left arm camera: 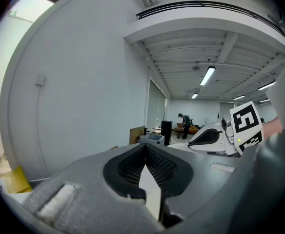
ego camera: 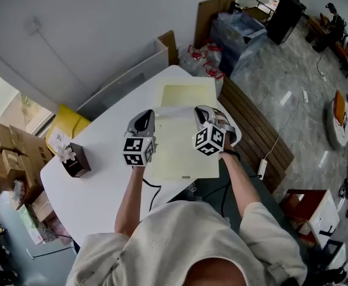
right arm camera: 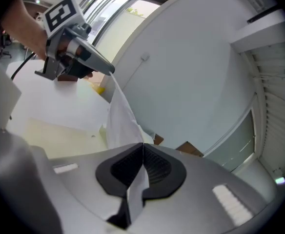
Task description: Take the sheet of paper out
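In the head view a white sheet of paper point(ego camera: 173, 109) hangs stretched between my two grippers above a pale yellow folder point(ego camera: 183, 154) that lies open on the white table point(ego camera: 102, 183). My left gripper point(ego camera: 145, 114) is shut on the sheet's left edge; the left gripper view shows the paper's edge point(left arm camera: 149, 186) pinched between the closed jaws. My right gripper point(ego camera: 200, 110) is shut on the right edge. In the right gripper view the sheet point(right arm camera: 120, 118) rises from the closed jaws to the left gripper point(right arm camera: 112, 72), with the folder point(right arm camera: 59, 130) below it.
A small brown box point(ego camera: 77, 160) with a white flower stands at the table's left end. A yellow bag point(ego camera: 67, 121) and cardboard boxes point(ego camera: 7, 151) lie beyond the left end. A wooden bench point(ego camera: 256, 130) runs along the right side. A black cable point(ego camera: 151, 190) trails off the near edge.
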